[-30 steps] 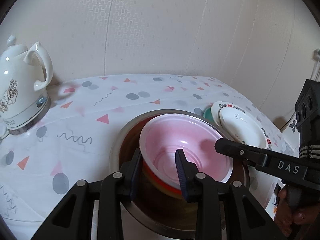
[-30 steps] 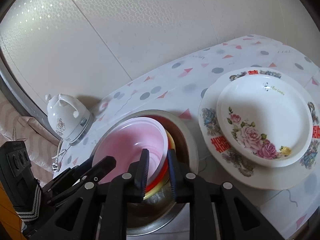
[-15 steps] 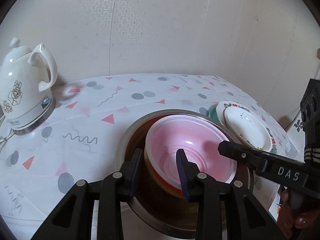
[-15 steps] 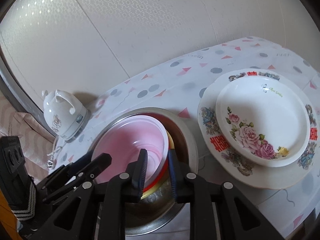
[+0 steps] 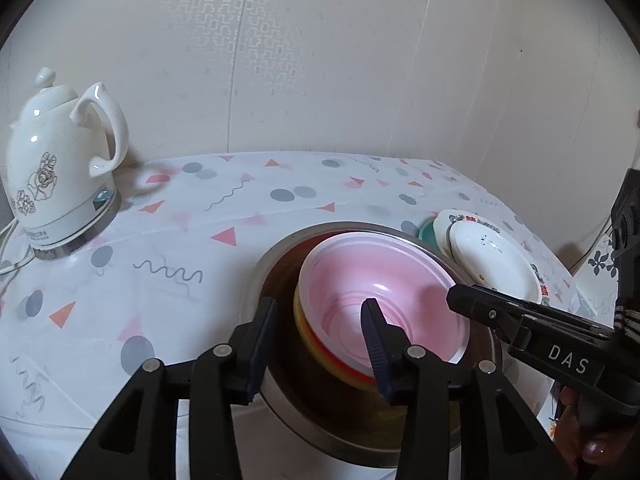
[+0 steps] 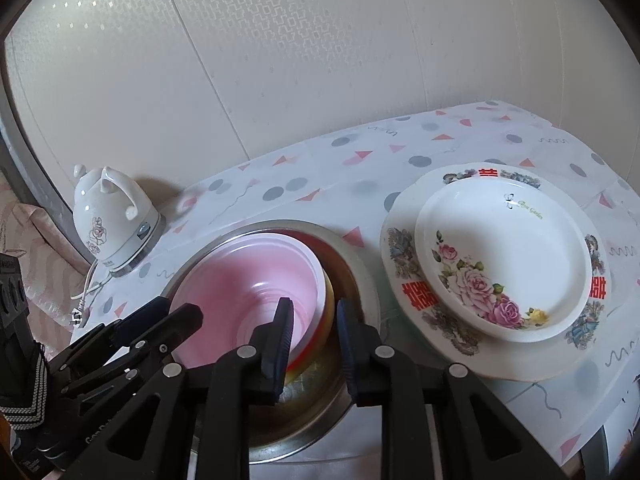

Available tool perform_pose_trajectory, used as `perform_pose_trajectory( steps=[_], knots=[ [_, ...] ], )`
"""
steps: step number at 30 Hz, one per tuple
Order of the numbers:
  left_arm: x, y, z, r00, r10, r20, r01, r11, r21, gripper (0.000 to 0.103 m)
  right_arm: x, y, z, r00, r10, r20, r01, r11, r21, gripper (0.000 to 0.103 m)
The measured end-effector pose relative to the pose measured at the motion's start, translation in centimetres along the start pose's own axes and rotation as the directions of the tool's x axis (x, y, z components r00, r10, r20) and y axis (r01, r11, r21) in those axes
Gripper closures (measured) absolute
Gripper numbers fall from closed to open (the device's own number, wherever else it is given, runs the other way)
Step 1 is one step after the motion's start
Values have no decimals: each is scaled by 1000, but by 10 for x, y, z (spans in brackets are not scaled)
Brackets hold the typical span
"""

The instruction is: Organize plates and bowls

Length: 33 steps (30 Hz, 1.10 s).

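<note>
A pink bowl (image 5: pixel 392 292) (image 6: pixel 248 280) tops a tilted stack of red and yellow bowls inside a steel basin (image 5: pixel 276 246) (image 6: pixel 360 276). My left gripper (image 5: pixel 320 328) straddles the stack's near rim. Its jaws are opening, and the outer pad stands clear of the bowls. In the right wrist view it shows at the lower left (image 6: pixel 180 312). My right gripper (image 6: pixel 314 332) is shut on the stack's opposite rim, with one finger inside the pink bowl and one outside the yellow one. Its tip (image 5: pixel 454 298) shows in the left wrist view.
A rose-patterned plate (image 6: pixel 500 256) (image 5: pixel 492 264) lies on a larger decorated plate (image 6: pixel 400 248) right of the basin, with something green (image 5: pixel 426 232) under them. A white kettle (image 5: pixel 60 176) (image 6: pixel 112 220) stands at the far left by the wall. A patterned cloth covers the table.
My left gripper's jaws have spread apart and come off the bowl stack's rim. The right gripper keeps its grip and has hardly shifted.
</note>
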<state>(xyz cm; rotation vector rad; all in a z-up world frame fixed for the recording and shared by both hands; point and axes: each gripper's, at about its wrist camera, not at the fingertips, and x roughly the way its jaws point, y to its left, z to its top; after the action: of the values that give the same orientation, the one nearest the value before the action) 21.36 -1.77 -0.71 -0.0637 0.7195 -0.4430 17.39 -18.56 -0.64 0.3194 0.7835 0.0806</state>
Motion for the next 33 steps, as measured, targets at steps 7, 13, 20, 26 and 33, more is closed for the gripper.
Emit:
perform_pose_trajectory(
  steps=[7,13,20,26,33],
  knots=[
    [-16,0,-1,998,30,49,-30,1000,-8,41,-6,-1,-3,1000,0,8,-1,1000,5,76],
    [-31,4,-5,997,36,72,-33,998,-44,30,-18,-3,-6,999,-8,34,7,1000,4,75],
    [-51,-2,-15,995,26,97,-22,999,-47,13,-30,-9,-12,998,-28,53,27,1000,8,73],
    [-70,-11,-29,991,36,127,-31,999,-44,0,-46,-13,-21,996,-35,78,35,999,-5,70],
    [-73,-18,-51,990,127,56,-124,991,-57,0,-68,-20,-37,992,-49,120,52,998,-22,66]
  ],
)
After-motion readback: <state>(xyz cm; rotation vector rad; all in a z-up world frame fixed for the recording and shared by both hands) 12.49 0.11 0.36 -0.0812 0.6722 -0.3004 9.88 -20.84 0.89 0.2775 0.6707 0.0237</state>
